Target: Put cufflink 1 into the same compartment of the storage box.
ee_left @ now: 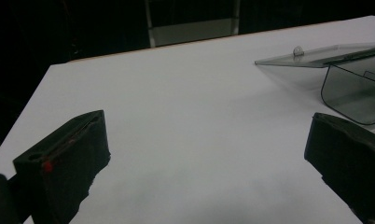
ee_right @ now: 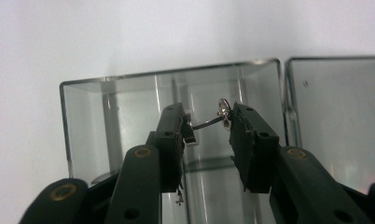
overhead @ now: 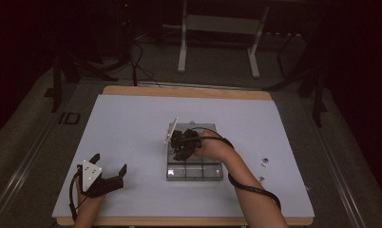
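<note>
Hands first, from above: your right gripper [overhead: 183, 142] is hanging over the clear compartment box [overhead: 195, 172], your left gripper [overhead: 107, 175] is resting wide open on the surface [overhead: 132, 123]. Right gripper view: your jaws are pinching a small metal ring [ee_right: 213, 120] over a compartment.

Right gripper [overhead: 183, 142] over clear compartment box [overhead: 195, 172], mid-table; left gripper [overhead: 103, 173] resting near front-left, jaws spread.
</note>
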Demonstrator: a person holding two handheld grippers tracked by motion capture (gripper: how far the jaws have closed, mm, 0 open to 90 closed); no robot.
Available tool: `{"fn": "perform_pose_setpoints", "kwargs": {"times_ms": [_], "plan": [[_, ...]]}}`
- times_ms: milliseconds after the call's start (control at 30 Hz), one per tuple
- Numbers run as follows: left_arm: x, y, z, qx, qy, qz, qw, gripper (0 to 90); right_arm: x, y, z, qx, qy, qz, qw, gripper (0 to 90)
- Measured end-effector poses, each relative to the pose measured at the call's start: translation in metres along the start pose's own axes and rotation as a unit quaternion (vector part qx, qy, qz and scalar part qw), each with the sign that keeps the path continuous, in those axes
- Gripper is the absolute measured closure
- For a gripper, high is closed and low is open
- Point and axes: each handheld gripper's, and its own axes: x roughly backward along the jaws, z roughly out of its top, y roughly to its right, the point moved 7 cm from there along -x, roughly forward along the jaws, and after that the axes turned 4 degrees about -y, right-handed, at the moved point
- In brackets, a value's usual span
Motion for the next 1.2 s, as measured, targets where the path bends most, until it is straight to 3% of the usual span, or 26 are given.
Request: {"fn": "perform_pose_setpoints", "kwargs": {"times_ms": [433,933,1200], "plan": [[0.000,0.000,0.000,-0.001,0.001,-0.005,1.0000,0.9,-0.019,0.006,0.001,-0.010,0.066,-0.001,0.9978,64.9],[0.000,0.001,0.000,-0.003,0.001,-0.006,1.0000,0.9,-0.039,0.009,-0.002,-0.020,0.063,-0.002,0.9978,64.6],[0.000,0.001,0.000,-0.002,0.001,-0.007,1.0000,0.9,-0.037,0.008,-0.004,-0.023,0.052,0.002,0.9984,59.1]]}}
